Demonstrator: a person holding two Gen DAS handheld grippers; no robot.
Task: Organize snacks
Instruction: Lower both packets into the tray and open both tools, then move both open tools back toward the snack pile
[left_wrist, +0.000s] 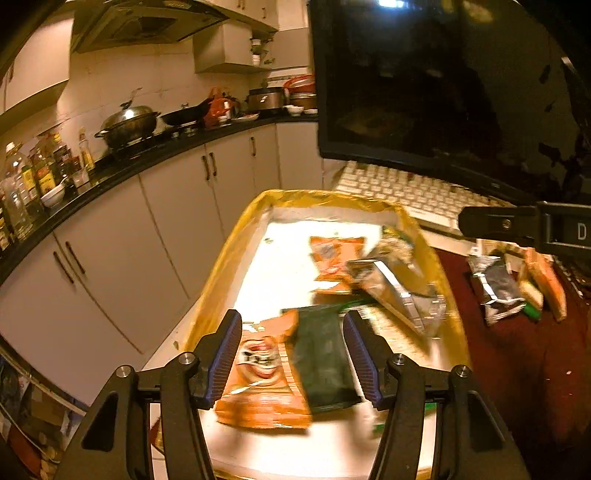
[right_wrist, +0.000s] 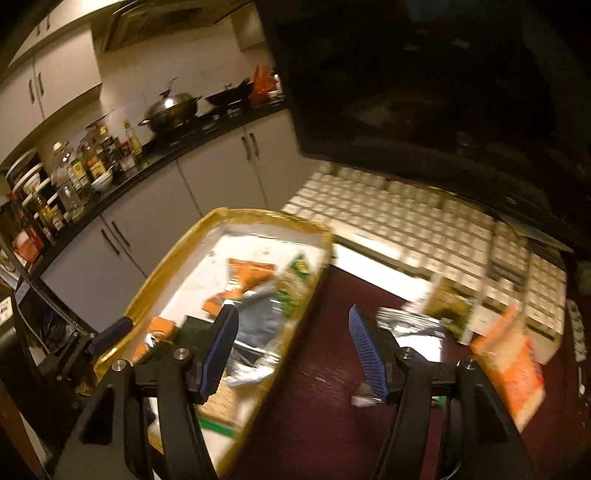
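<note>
Left wrist view only: orange snack packet (left_wrist: 264, 373) and dark packet (left_wrist: 325, 360) inside yellow-rimmed tray (left_wrist: 236, 236), between parted left gripper (left_wrist: 291, 363) jaws, apparently untouched, right wrist view: right gripper (right_wrist: 293, 349) open above maroon tabletop (right_wrist: 325, 398), angled downward, loose snacks (right_wrist: 513, 365) beside keyboard (right_wrist: 424, 236).

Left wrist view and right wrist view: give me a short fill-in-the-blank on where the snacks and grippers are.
1. The tray has a ____ rim.
2. The left gripper hangs over an orange packet and a dark ____ packet.
3. Behind the tray lies a white ____.
4. The right gripper holds ____.
Missing: yellow; green; keyboard; nothing
</note>
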